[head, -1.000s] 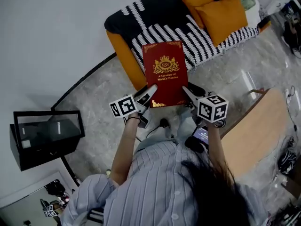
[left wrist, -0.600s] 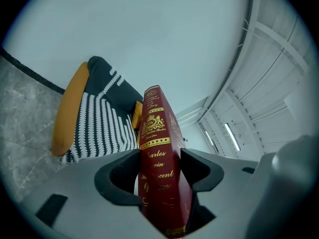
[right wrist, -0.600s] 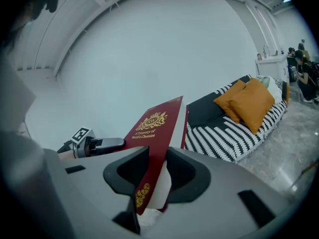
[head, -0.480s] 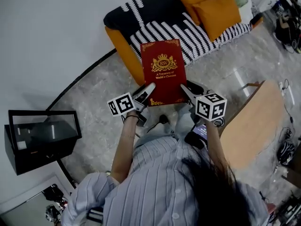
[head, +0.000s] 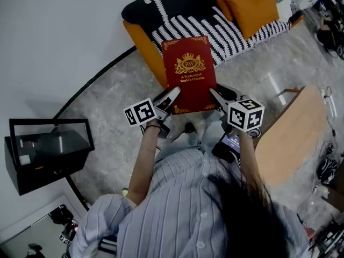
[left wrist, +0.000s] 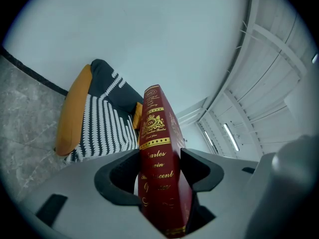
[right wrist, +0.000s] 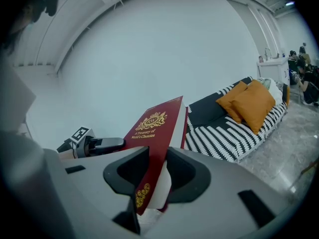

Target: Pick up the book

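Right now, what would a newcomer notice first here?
A red book with gold lettering, held up at the centre, the left gripper shut on its spine and the right gripper on its open edge. Beyond it stands a black-and-white striped sofa with orange cushions.

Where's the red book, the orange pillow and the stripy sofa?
red book [head: 189, 74], head view, middle of its front cover.
orange pillow [head: 256, 11], head view, middle of the nearer cushion.
stripy sofa [head: 228, 34], head view, on its black-and-white striped seat.
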`<move>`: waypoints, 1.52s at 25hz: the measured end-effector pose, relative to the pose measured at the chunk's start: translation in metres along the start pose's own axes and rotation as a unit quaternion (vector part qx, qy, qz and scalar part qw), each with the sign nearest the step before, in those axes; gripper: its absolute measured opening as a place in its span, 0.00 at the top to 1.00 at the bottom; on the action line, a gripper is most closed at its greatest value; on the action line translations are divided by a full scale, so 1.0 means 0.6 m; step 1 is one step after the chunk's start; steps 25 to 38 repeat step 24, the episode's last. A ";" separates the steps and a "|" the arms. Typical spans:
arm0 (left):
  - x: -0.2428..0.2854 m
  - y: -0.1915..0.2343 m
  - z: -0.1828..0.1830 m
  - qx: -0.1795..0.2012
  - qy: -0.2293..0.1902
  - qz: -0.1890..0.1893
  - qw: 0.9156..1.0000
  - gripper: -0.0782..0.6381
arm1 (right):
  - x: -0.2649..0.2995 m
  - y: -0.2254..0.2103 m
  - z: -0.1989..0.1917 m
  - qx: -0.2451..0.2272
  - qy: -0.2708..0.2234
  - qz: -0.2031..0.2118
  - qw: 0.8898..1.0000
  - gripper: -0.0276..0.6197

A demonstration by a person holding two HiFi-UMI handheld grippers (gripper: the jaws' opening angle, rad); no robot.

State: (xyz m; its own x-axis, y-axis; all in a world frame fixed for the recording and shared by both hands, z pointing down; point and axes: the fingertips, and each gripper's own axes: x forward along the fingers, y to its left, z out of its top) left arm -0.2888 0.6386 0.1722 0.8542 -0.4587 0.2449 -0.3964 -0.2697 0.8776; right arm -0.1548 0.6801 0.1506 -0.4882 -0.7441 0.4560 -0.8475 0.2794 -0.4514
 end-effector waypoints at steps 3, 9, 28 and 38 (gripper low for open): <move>0.000 0.001 -0.002 -0.003 -0.003 0.003 1.000 0.52 | 0.000 -0.001 -0.001 -0.002 0.003 0.003 1.000 0.77; -0.002 0.001 -0.001 -0.006 -0.011 0.002 1.000 0.52 | 0.001 0.001 0.002 -0.010 0.007 0.005 1.000 0.77; 0.008 0.006 0.003 -0.010 -0.021 0.005 1.000 0.52 | 0.010 -0.011 0.007 -0.015 0.015 0.016 1.000 0.77; 0.008 0.006 0.003 -0.010 -0.021 0.005 1.000 0.52 | 0.010 -0.011 0.007 -0.015 0.015 0.016 1.000 0.77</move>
